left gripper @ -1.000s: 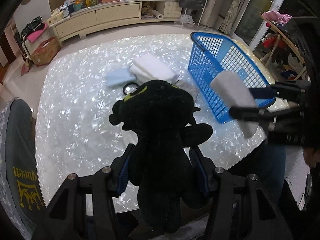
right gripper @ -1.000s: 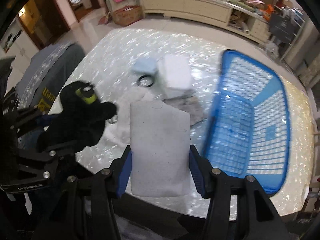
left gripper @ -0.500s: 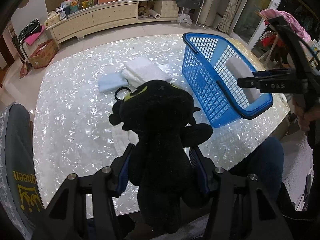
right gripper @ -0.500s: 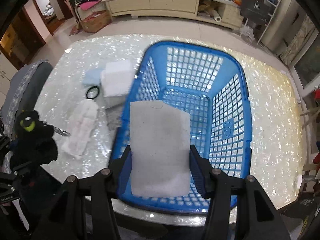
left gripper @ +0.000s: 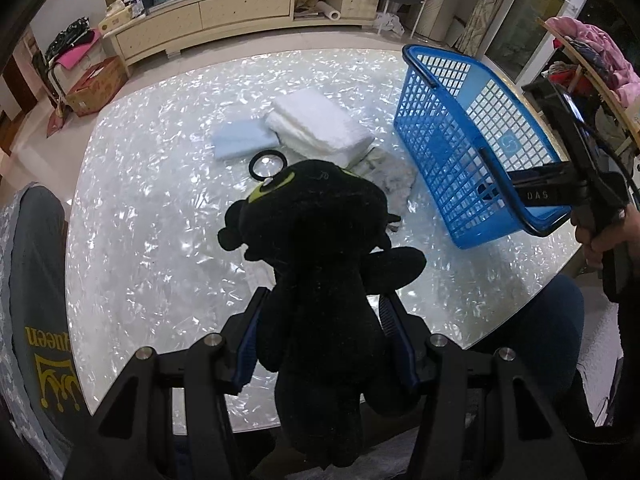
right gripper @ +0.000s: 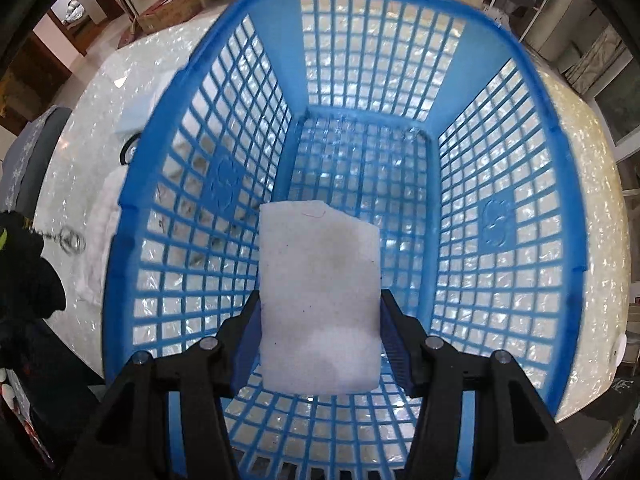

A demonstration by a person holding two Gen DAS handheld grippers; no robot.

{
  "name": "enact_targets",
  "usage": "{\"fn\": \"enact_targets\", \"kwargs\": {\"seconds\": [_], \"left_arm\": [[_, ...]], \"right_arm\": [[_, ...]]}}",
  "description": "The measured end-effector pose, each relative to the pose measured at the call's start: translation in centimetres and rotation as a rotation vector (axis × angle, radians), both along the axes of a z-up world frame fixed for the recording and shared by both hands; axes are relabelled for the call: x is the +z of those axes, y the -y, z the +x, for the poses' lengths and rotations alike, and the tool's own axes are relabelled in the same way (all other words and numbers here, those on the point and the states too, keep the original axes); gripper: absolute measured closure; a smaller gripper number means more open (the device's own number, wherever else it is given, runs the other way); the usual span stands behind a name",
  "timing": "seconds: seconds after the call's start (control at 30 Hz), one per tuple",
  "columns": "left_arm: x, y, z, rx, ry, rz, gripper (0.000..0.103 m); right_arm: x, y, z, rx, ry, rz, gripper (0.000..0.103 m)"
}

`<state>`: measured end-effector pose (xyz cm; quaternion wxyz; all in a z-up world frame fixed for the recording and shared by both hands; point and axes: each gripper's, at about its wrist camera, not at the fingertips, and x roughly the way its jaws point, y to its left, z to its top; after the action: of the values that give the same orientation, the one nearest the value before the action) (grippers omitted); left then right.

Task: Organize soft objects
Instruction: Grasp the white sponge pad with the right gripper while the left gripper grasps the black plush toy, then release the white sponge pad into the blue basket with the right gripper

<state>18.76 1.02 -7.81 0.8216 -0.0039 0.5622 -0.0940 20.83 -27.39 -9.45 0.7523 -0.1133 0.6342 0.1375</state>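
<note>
My left gripper (left gripper: 320, 340) is shut on a black plush toy (left gripper: 320, 248) and holds it above the near side of the pearly white table (left gripper: 160, 208). My right gripper (right gripper: 320, 332) is shut on a white foam pad (right gripper: 320, 300) and holds it low inside the blue plastic basket (right gripper: 516, 72), which has nothing else in it. The basket (left gripper: 444, 112) stands at the table's right side in the left wrist view, with the right gripper reaching into it from the right.
On the table lie a folded white towel (left gripper: 316, 124), a light blue cloth (left gripper: 240, 140), a black ring (left gripper: 267, 164), a grey cloth (left gripper: 392, 180) and a white cloth strip (right gripper: 100, 240). A chair back (left gripper: 36, 300) stands at the left edge.
My right gripper has carried the foam pad from beside the basket to over it and then down inside. My left gripper has held the plush toy nearly still.
</note>
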Motion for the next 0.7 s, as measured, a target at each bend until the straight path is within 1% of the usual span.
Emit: {"fn": "enact_targets", "kwargs": {"seconds": [0.13,0.23,0.37,0.5,0.6,0.67,0.7], "left_arm": [[-0.4,-0.3,0.1,0.002,-0.005,-0.004,0.05],[-0.6,-0.4,0.1,0.002,-0.008,-0.009,0.05],[-0.7,-0.5,0.0,0.005,-0.013,-0.013,0.05],[-0.7,-0.4,0.0,0.005,-0.014,-0.01,0.05],[-0.6,-0.5,0.0,0.011,-0.011,-0.011,0.05],[-0.5,-0.6,-0.1,0.013,-0.009,-0.01,0.05],[-0.5,-0.6,-0.1,0.013,-0.008,-0.011,0.05]], "right_arm": [[-1.0,-0.1,-1.0,0.002,-0.013,-0.008,0.05],[-1.5,-0.3,-1.6,0.005,-0.029,0.005,0.05],[-1.7,-0.8,-2.0,0.023,-0.033,0.006,0.05],[-1.4,0.2,-1.5,0.011,-0.035,0.002,0.049],[-1.6,0.7,-1.4,-0.009,-0.039,-0.012,0.045],[-1.5,1.4,-1.1,-0.022,-0.038,-0.036,0.035],[-1.5,1.4,-1.1,-0.029,-0.03,-0.056,0.032]]}}
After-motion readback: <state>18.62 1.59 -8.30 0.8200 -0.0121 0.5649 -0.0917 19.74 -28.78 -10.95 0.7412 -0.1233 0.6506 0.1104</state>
